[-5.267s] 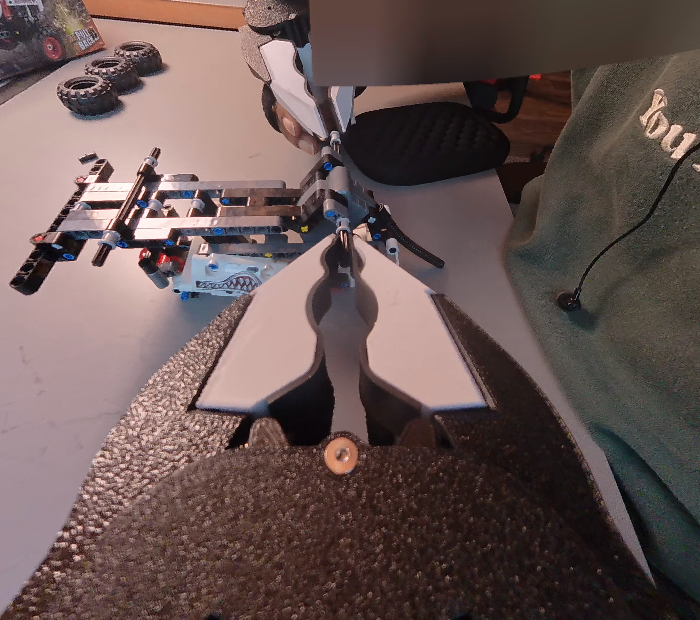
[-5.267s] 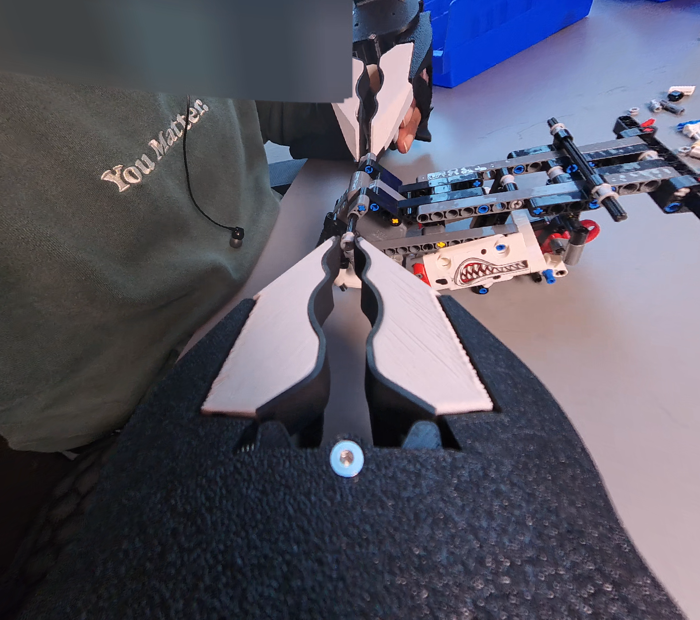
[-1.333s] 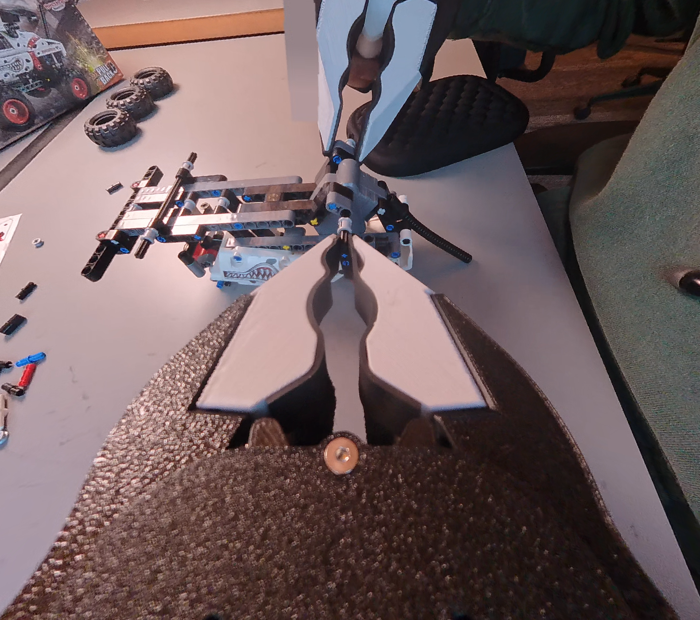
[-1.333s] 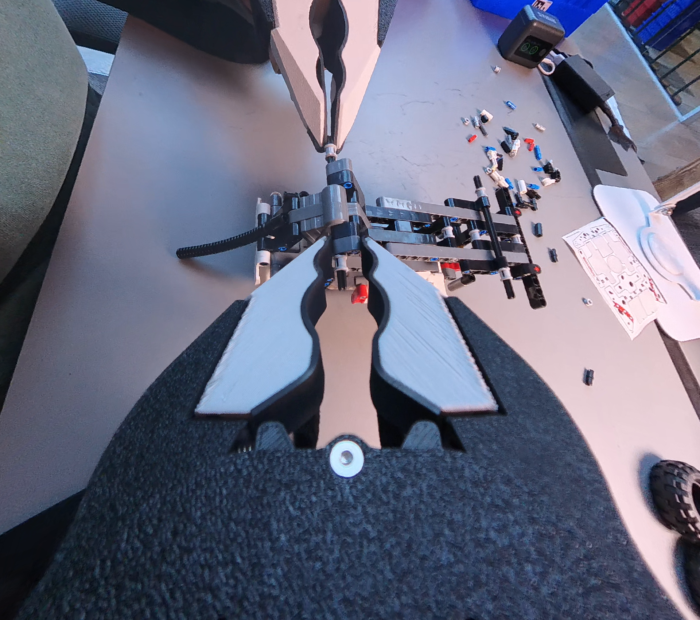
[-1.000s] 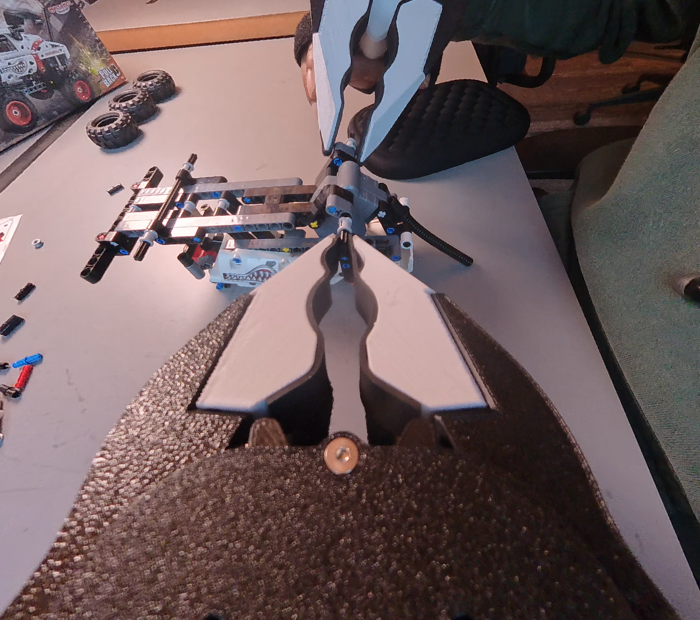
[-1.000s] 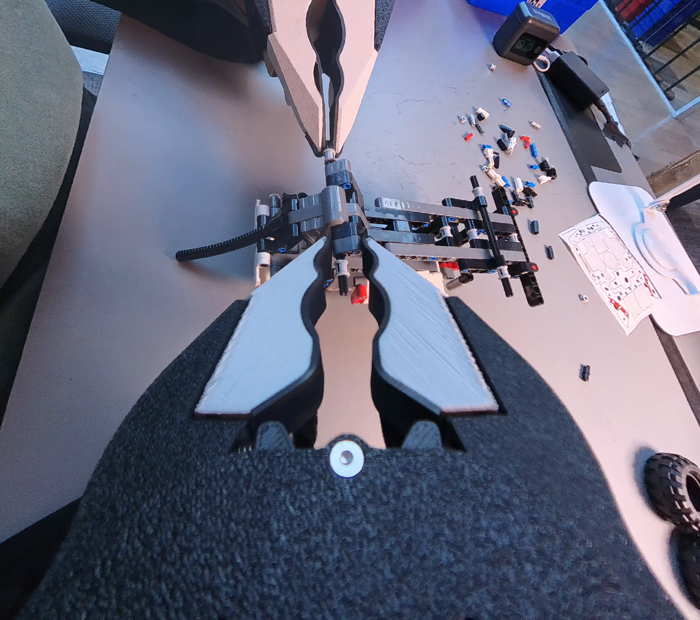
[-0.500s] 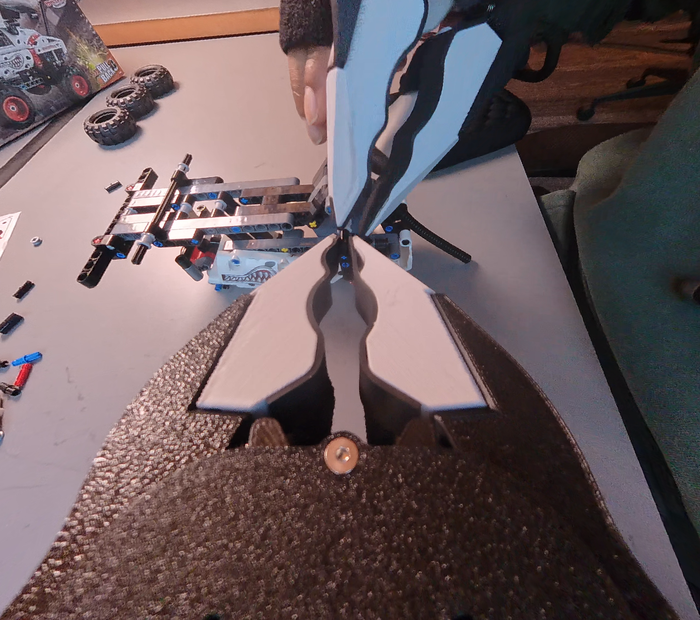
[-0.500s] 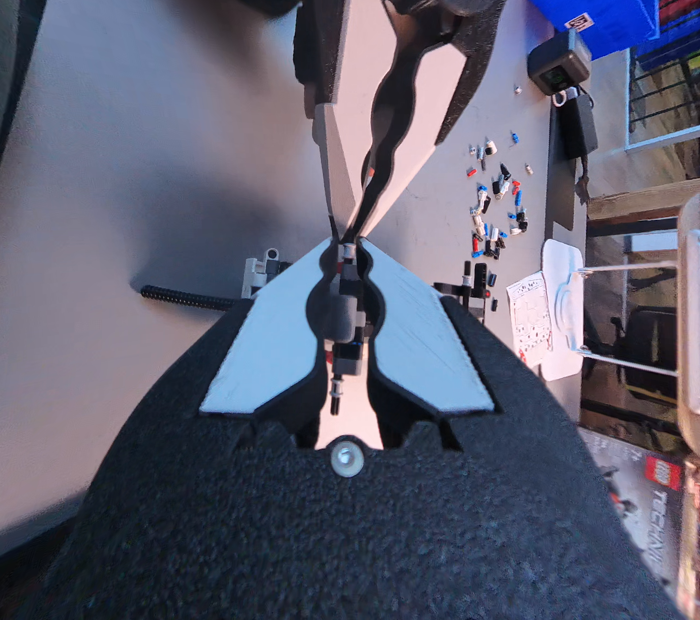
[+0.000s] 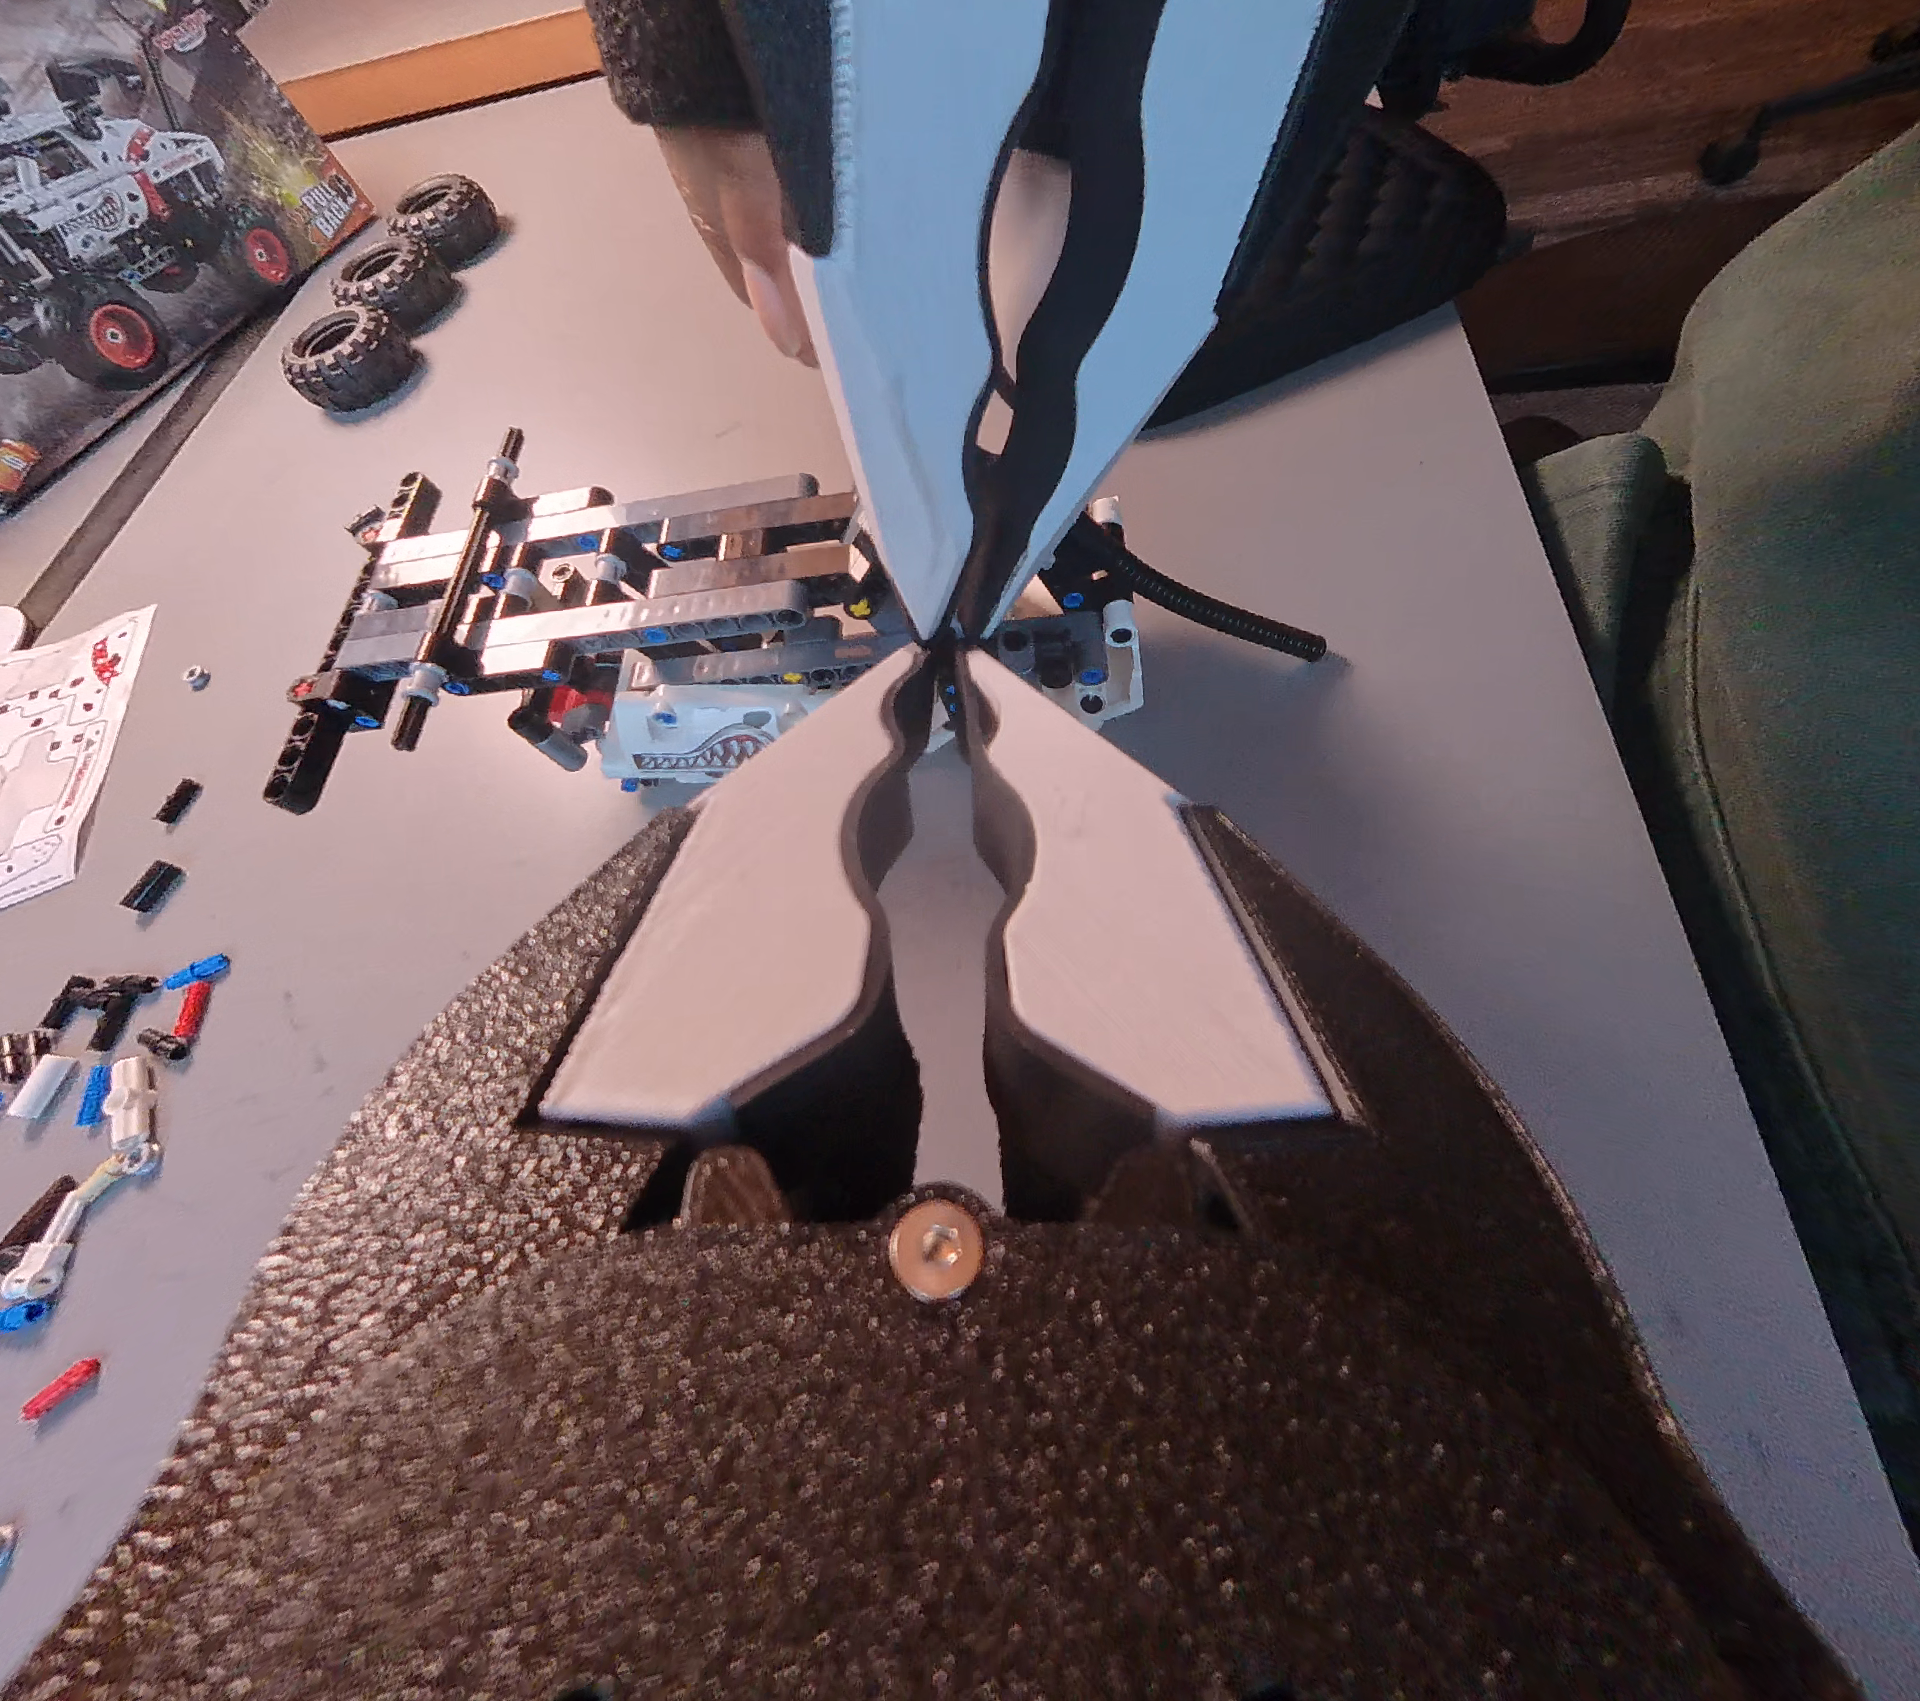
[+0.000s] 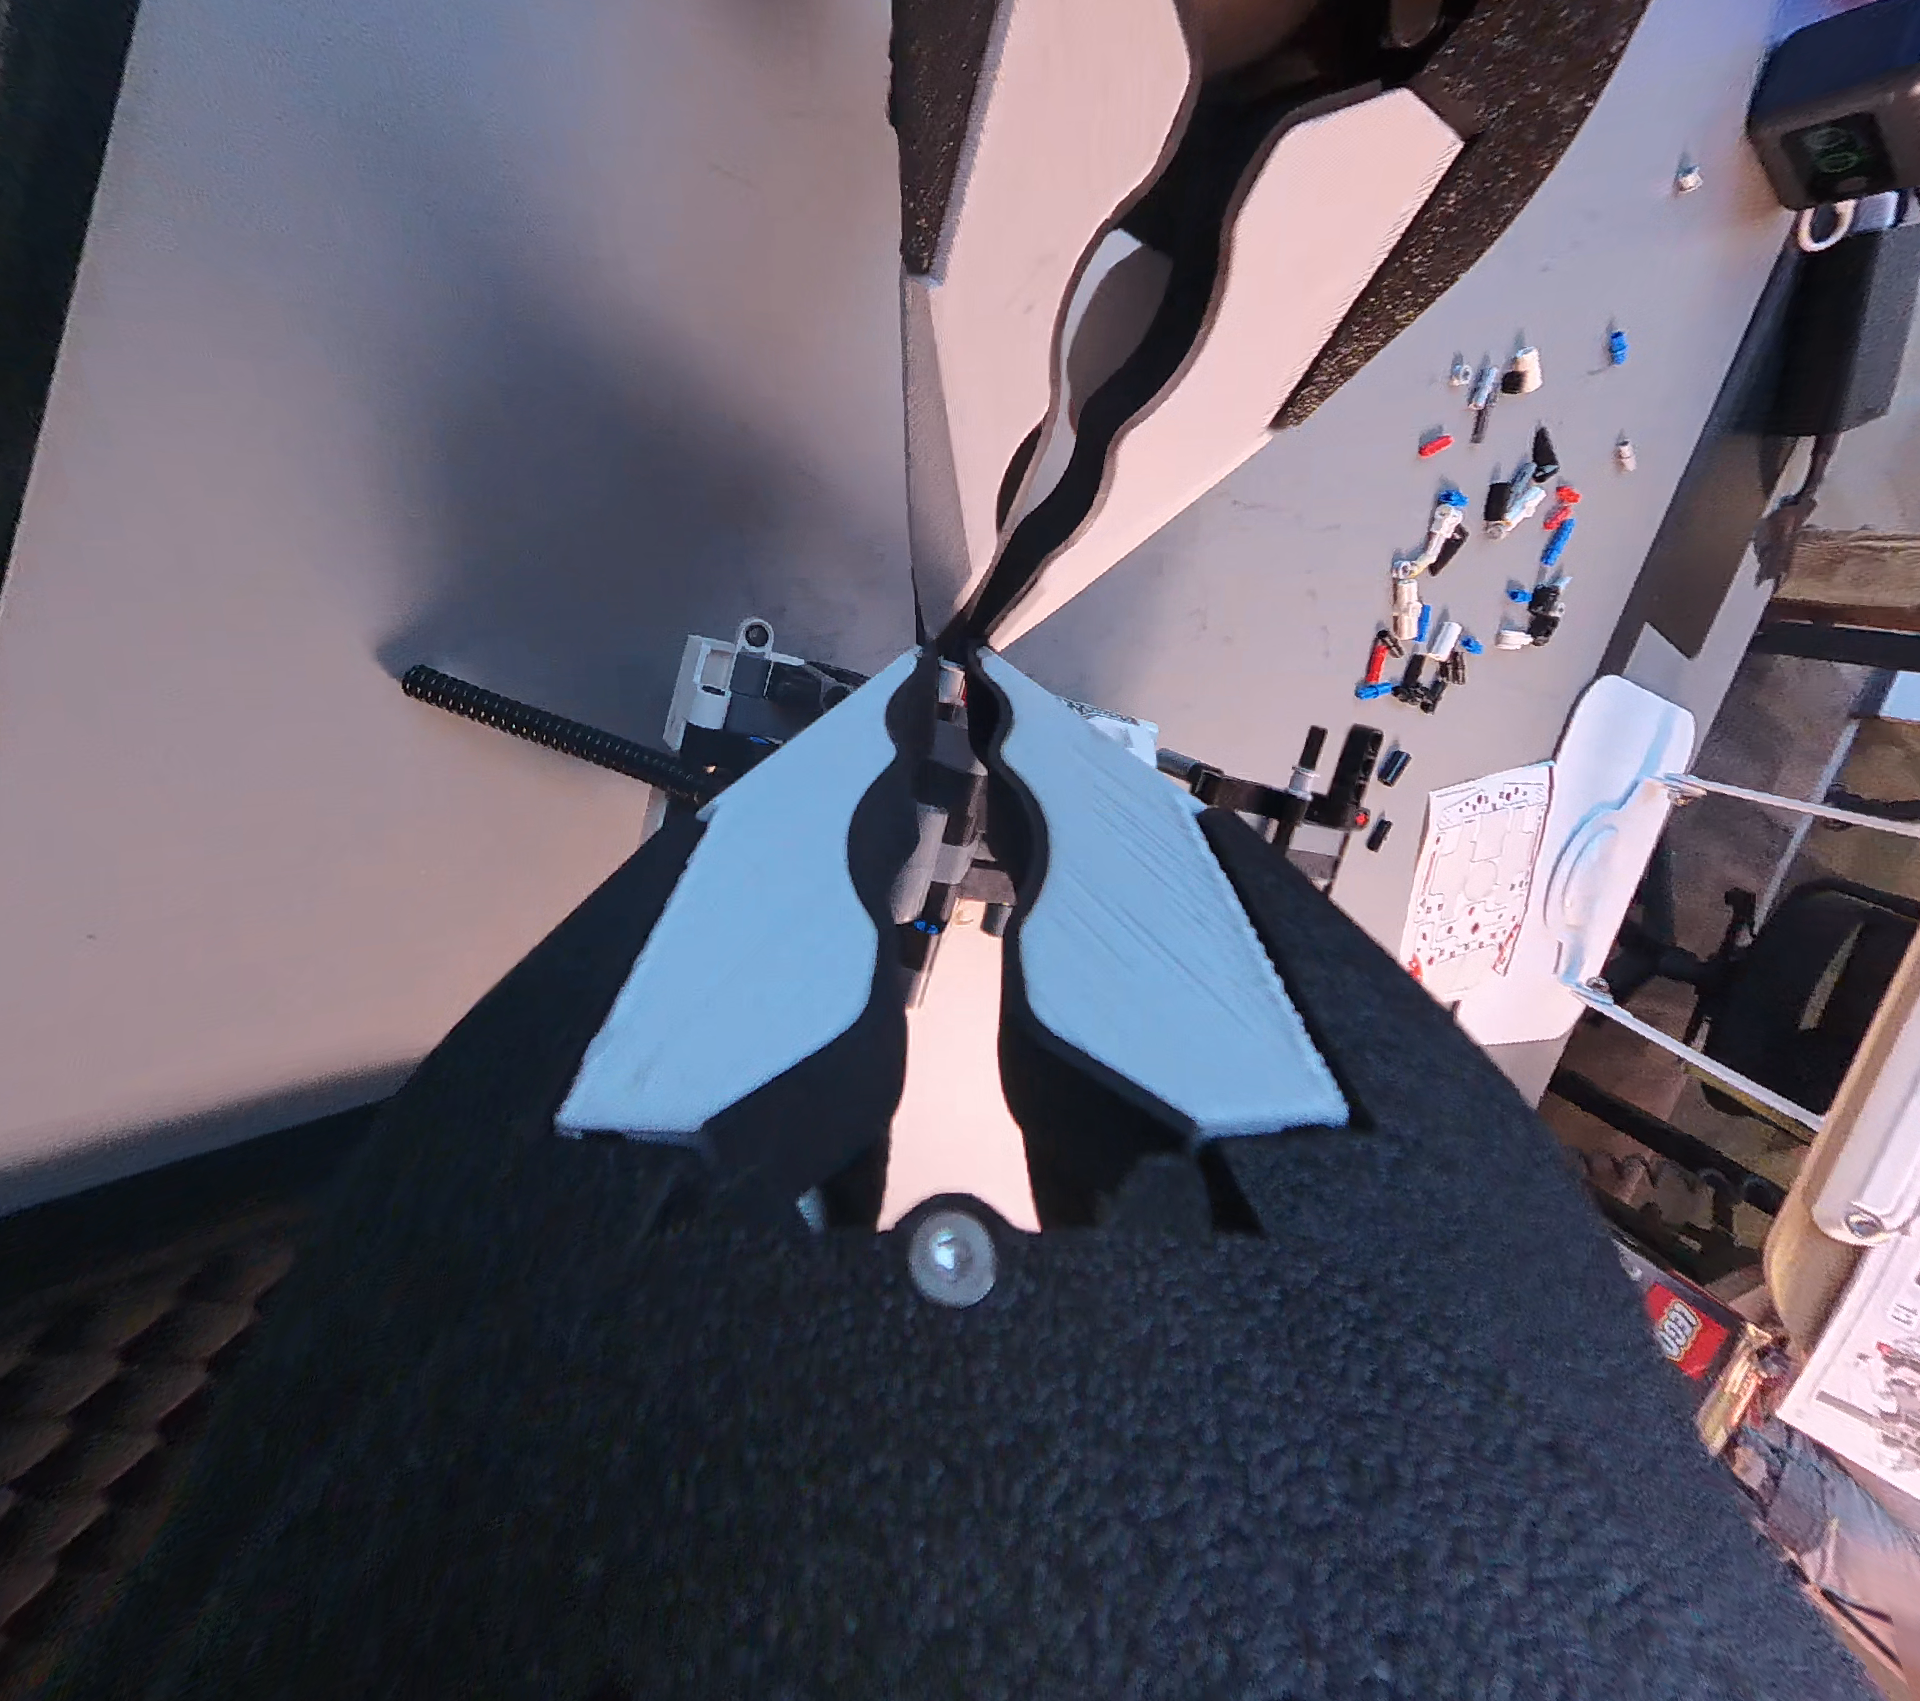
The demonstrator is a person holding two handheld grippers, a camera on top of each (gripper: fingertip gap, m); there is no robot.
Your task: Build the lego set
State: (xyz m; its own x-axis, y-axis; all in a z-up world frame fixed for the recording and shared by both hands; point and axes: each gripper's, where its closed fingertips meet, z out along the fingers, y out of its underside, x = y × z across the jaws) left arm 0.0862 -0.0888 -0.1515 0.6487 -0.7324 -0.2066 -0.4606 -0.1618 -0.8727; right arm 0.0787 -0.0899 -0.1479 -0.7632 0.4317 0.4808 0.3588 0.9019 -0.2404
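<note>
The left gripper (image 9: 943,664) and right gripper (image 10: 948,664) meet tip to tip, both clamped narrowly on the axle of the chassis (image 9: 623,581), steadying it near the table's (image 9: 1351,716) near edge. Tyres (image 9: 390,280) wait beyond.

Grey-black lego chassis (image 9: 623,602) flat on table, shark-mouth panel (image 9: 707,732), loose pieces (image 10: 1475,550) apart

Pebbled black housing on the left gripper (image 9: 943,664), pale grey tapered fingers (image 9: 748,913) with wavy black inner edges, silver screw (image 9: 940,1248) behind them. Same build on the right gripper (image 10: 951,659). Black fuzzy band (image 9: 665,30) beside it.
</note>
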